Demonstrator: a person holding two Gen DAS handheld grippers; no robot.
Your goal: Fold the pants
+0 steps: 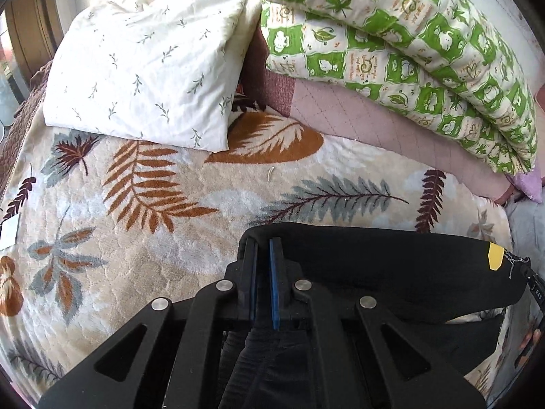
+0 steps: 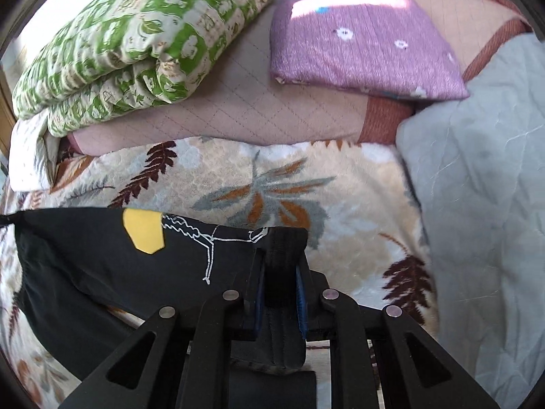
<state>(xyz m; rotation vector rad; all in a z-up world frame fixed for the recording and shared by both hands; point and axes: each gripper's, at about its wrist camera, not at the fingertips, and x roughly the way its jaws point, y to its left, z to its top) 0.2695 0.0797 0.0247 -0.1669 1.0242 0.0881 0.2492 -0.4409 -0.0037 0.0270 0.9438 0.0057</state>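
The black pants (image 1: 391,266) with a yellow patch and white line drawing are held stretched above the leaf-patterned blanket (image 1: 136,221). My left gripper (image 1: 264,248) is shut on one end of the pants' top edge. My right gripper (image 2: 281,259) is shut on the other end, where the fabric (image 2: 102,266) bunches between the blue pads. The cloth spans between both grippers and hangs below them.
A white leaf-print pillow (image 1: 143,78) and a green checked quilt (image 1: 408,51) lie at the far side. A purple folded blanket (image 2: 361,41) and a grey sheet (image 2: 483,187) lie to the right. The pink quilted mattress (image 2: 255,109) runs behind.
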